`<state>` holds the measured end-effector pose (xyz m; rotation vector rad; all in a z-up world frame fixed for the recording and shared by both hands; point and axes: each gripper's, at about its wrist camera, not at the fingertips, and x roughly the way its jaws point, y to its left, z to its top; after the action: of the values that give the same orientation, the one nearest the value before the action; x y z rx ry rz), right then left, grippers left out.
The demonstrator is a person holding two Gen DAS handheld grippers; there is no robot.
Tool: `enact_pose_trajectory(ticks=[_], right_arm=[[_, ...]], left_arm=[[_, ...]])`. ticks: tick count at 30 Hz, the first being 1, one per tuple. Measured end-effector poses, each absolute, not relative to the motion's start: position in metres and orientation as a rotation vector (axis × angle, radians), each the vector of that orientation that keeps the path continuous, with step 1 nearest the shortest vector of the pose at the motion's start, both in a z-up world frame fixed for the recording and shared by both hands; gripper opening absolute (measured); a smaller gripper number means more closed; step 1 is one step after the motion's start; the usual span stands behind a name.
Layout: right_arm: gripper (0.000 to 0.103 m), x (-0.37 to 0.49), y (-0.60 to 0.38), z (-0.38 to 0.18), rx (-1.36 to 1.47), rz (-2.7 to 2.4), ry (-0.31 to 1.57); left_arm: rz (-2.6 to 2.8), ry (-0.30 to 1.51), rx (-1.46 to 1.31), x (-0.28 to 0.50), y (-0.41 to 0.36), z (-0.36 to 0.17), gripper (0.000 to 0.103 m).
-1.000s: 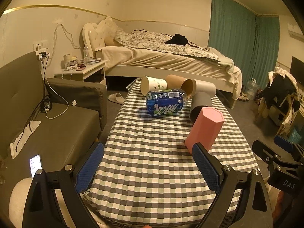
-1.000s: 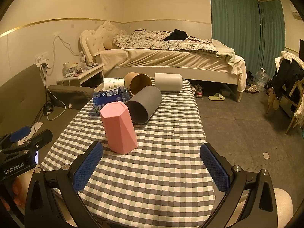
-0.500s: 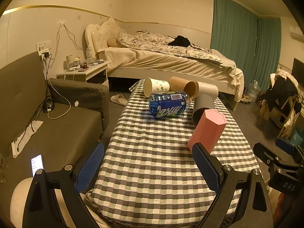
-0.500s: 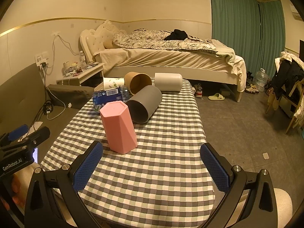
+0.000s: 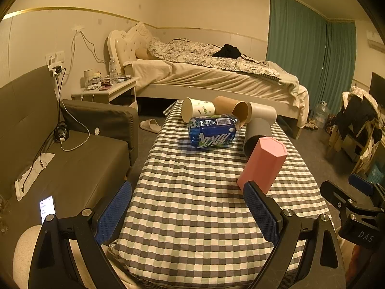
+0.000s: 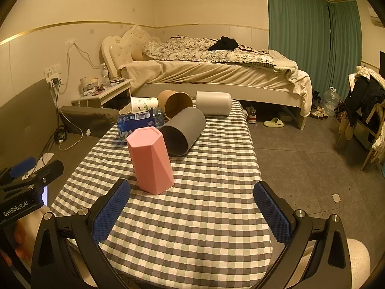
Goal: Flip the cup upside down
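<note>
A pink hexagonal cup [image 5: 263, 165] [image 6: 151, 159] stands upside down, closed base up, on the checkered table [image 5: 192, 204] [image 6: 204, 204]. Behind it lie a grey cup [image 6: 184, 133] [image 5: 256, 131], a brown paper cup [image 6: 174, 102] [image 5: 232, 108], a beige cup [image 6: 213, 103] [image 5: 263, 113] and a white printed paper cup [image 5: 197, 109] [image 6: 143, 103], all on their sides. My left gripper [image 5: 187, 213] is open and empty near the table's front edge. My right gripper [image 6: 191, 213] is open and empty, just in front of the pink cup.
A blue plastic bottle [image 5: 214, 131] [image 6: 138, 122] lies on its side among the cups. A dark sofa [image 5: 60, 163] stands left of the table, a bed [image 5: 216, 77] behind it, a nightstand [image 5: 105, 89] at the back left. A chair with clothes [image 6: 368, 101] stands right.
My left gripper's view has shifted slightly: the table and cups sit a little lower and to the right. The right gripper and all cups have stayed still. Both grippers stay open.
</note>
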<state>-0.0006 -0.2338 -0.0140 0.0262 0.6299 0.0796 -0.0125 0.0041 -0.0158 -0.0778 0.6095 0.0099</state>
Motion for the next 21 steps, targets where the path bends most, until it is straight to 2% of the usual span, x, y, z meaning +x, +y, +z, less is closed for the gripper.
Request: enact_pose_trajectory(ticks=[17, 21], right_arm=[[0.103, -0.0006, -0.2309, -0.0190, 0.019, 0.078, 0.637], [0.103, -0.0007, -0.2309, -0.0191, 0.019, 0.078, 0.636]], left_arm=[[0.012, 0.612, -0.078, -0.0128, 0.0034, -0.0160, 0.097], [0.022, 0.622, -0.076, -0.0138, 0.0065, -0.0194, 0.103]])
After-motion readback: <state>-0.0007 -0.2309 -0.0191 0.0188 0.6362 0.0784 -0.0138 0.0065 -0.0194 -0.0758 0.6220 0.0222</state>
